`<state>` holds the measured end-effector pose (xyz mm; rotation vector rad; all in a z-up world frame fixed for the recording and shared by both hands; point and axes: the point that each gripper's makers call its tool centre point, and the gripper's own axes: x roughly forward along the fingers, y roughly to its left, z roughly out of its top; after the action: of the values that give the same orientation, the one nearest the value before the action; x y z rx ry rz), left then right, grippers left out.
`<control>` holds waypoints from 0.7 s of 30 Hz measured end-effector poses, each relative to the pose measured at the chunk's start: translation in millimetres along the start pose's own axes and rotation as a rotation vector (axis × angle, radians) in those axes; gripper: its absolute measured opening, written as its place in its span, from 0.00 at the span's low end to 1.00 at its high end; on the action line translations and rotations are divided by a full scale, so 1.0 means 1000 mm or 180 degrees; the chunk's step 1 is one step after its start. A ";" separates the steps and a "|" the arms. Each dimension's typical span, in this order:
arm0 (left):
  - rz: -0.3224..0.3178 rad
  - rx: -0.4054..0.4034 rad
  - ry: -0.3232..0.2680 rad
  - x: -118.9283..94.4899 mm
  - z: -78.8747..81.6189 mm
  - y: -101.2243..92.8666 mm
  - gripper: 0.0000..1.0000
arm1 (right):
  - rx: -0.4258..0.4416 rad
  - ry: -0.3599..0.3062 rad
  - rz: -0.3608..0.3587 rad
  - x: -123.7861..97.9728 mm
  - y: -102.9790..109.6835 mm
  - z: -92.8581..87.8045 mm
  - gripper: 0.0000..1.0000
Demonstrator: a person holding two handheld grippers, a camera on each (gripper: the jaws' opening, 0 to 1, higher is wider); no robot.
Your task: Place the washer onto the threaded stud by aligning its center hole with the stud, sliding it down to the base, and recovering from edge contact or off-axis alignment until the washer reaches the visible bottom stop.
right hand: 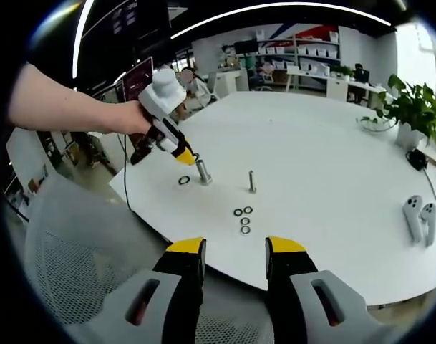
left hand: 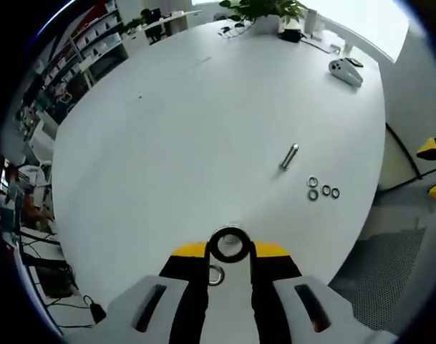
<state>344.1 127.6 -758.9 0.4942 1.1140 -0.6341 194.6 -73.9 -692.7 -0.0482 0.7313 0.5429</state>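
Gripped flat between the left hand-held gripper's (left hand: 230,252) jaws, the washer (left hand: 229,244) is held directly above the upright stud (right hand: 202,172); the right hand-held gripper (right hand: 235,251) is held open, well apart.

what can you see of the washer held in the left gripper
The washer is a dark metal ring with a round center hole, pinched edge-on between the yellow-tipped jaws of the left gripper, which is shut on it. It hangs above the white table, apart from the loose washer lying below. In the right gripper view it sits by the stud.
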 end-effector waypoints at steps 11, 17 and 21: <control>-0.0044 0.0135 0.0135 0.008 0.001 -0.001 0.19 | 0.0006 0.0008 -0.0020 0.000 -0.001 0.000 0.35; -0.0075 0.0154 0.0170 0.012 0.000 -0.003 0.19 | 0.0013 0.0010 -0.0034 0.000 -0.002 -0.001 0.35; -0.0098 0.0185 0.0192 0.015 0.001 -0.004 0.19 | 0.0023 0.0017 -0.0051 0.000 -0.003 -0.001 0.35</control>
<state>346.1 121.1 -772.6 0.5501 1.1645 -0.6836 195.3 -76.8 -693.9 -0.0488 0.7375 0.5251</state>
